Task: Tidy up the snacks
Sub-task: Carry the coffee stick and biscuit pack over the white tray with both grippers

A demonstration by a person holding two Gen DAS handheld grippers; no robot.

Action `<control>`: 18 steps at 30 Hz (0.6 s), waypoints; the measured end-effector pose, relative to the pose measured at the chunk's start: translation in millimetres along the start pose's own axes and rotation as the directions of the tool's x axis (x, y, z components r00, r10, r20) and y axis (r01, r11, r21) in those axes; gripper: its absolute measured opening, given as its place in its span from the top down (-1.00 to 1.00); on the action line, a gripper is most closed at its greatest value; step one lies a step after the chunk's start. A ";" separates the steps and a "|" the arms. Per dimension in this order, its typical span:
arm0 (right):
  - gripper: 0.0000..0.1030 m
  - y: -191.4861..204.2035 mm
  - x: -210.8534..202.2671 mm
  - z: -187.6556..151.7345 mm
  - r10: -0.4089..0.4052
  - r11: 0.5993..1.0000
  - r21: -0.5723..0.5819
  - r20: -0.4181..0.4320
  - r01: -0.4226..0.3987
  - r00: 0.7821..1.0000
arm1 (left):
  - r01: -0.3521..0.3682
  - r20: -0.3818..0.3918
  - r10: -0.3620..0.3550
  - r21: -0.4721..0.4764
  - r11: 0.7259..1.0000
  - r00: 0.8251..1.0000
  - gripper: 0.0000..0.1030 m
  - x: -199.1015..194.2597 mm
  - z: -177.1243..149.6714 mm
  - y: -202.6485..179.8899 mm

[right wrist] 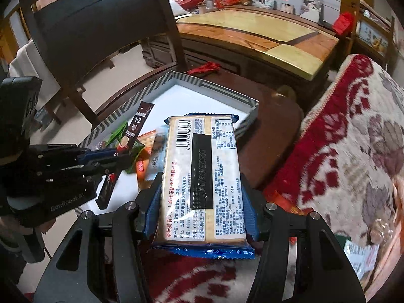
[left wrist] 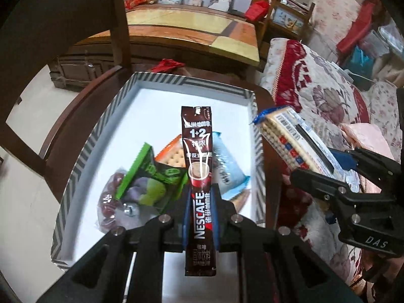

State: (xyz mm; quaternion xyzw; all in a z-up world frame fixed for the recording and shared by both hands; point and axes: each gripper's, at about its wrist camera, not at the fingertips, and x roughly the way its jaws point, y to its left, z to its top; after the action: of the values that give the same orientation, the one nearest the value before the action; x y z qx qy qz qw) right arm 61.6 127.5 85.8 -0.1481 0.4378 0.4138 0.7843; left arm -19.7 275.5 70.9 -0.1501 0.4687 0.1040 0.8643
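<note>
My left gripper [left wrist: 200, 209] is shut on a brown Nescafe coffee stick [left wrist: 198, 166], which hangs over a white box with a striped rim [left wrist: 83, 149]. In the box lie a green snack pack [left wrist: 149, 176], an orange cracker pack [left wrist: 171, 154], a light blue pack [left wrist: 227, 166] and a clear bag of dark red snacks [left wrist: 108, 202]. My right gripper [right wrist: 200, 202] is shut on a blue-edged cracker packet [right wrist: 202, 176], held just right of the box, over its right rim. The same packet [left wrist: 285, 139] and right gripper [left wrist: 328, 174] show at the right of the left wrist view.
The box sits on a dark wooden chair seat [right wrist: 272, 126], with the chair back [right wrist: 96, 20] behind it. A floral red and cream blanket [right wrist: 353, 139] covers the furniture at the right. A wooden table [right wrist: 265, 38] stands beyond, with a red item [right wrist: 204, 68] on the seat behind the box.
</note>
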 end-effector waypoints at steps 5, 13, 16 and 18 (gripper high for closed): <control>-0.05 9.5 14.6 10.9 0.009 1.000 -0.011 -0.017 -0.010 1.000 | -0.020 0.009 0.020 -0.017 1.000 1.000 0.69 3.7 1.9 8.8; -0.05 21.2 37.3 26.3 0.005 0.999 -0.044 -0.045 -0.007 0.999 | -0.035 0.003 0.035 -0.047 0.998 0.999 0.69 12.5 2.4 23.5; -0.05 24.4 48.9 31.5 0.004 0.998 -0.057 -0.062 -0.007 0.998 | -0.037 0.007 0.038 -0.052 0.998 0.999 0.69 14.0 3.2 25.7; -0.05 26.6 57.4 34.5 0.006 0.998 -0.063 -0.072 -0.011 0.997 | -0.041 0.012 0.042 -0.052 0.998 0.999 0.69 14.1 4.5 26.5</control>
State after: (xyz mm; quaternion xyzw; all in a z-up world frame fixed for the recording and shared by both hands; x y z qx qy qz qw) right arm 76.1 194.2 62.6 -0.1858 0.4530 0.4252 0.7613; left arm -17.1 302.5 57.0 -0.1621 0.4631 0.1352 0.8608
